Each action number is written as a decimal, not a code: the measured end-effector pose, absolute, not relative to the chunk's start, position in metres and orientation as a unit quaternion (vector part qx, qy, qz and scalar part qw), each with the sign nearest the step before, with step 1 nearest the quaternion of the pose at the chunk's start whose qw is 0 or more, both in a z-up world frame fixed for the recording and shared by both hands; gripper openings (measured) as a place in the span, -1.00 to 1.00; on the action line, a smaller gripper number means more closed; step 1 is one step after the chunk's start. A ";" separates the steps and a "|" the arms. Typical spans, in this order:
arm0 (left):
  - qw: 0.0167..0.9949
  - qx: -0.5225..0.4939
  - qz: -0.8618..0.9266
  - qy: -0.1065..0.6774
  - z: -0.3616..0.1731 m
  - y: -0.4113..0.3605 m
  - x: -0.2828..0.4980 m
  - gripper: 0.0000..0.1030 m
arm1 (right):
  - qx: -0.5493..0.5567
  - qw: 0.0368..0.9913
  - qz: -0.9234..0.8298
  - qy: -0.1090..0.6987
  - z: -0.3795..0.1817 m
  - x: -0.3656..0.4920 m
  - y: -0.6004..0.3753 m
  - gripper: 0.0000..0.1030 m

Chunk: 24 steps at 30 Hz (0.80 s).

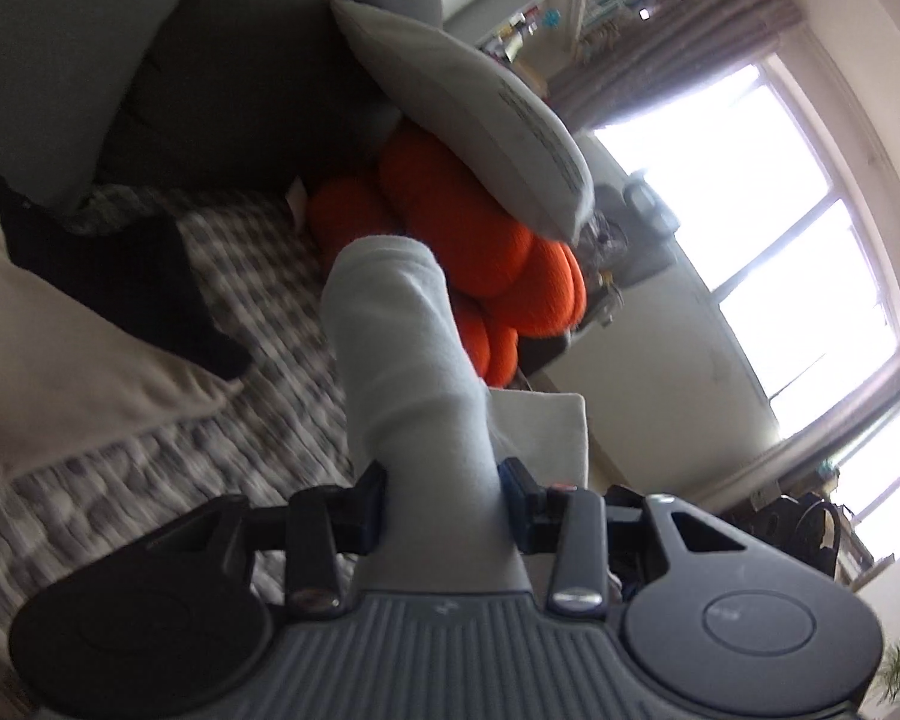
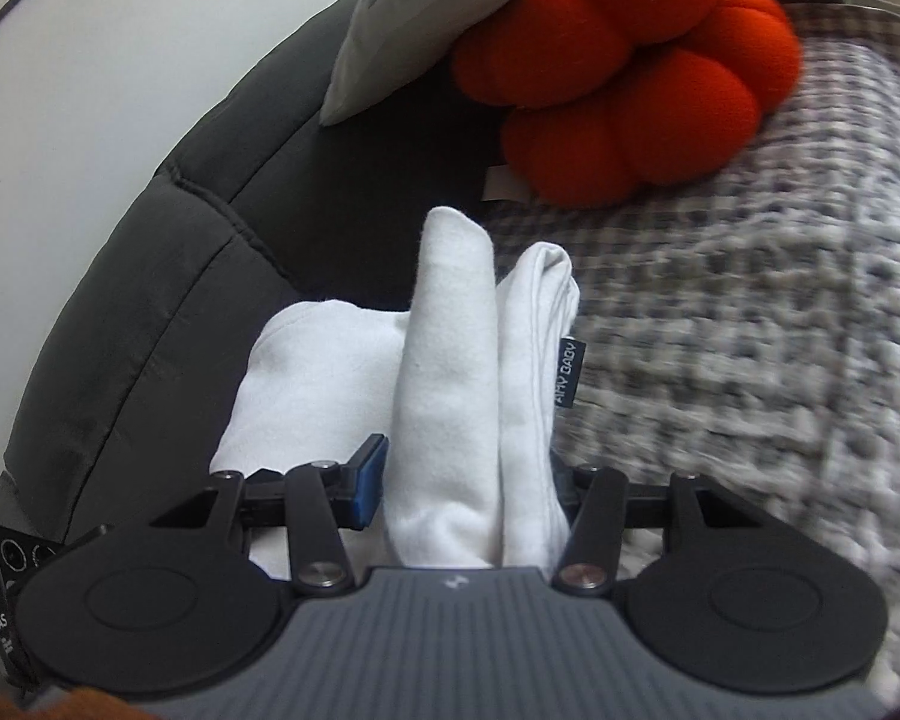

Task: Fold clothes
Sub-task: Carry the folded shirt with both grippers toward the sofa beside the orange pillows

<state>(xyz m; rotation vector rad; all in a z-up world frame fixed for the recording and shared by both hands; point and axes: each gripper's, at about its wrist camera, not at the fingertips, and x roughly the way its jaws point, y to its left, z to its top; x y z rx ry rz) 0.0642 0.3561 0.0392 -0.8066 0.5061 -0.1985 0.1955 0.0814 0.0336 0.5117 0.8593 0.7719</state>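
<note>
Here a small dark label [image 2: 570,381] on the folded white garment [image 2: 444,390] reads "AMY BABY". The right gripper [image 2: 459,480] is clamped on this thick white fold, and the left gripper [image 1: 441,495] is clamped on a fold of the same pale cloth. The garment is held above a grey woven blanket [image 2: 750,330] on a dark grey sofa [image 2: 150,270]. Ahead lie an orange knot cushion [image 2: 630,78] and a pale pillow [image 2: 414,18] with blurred writing. The blanket on the right lies open.
</note>
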 end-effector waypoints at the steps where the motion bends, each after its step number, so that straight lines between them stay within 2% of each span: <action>1: 0.884 -0.394 -0.089 0.236 0.038 0.364 0.063 -0.23 | 0.236 0.805 0.370 0.400 0.034 0.200 0.091 0.03; 17: 0.887 -0.436 0.018 0.148 0.010 0.441 0.056 -0.23 | 0.184 0.748 0.501 0.394 0.022 0.273 0.230 0.03; 24: 0.880 -0.448 0.052 0.146 0.001 0.458 0.051 -0.23 | 0.178 0.724 0.540 0.391 0.013 0.286 0.260 0.03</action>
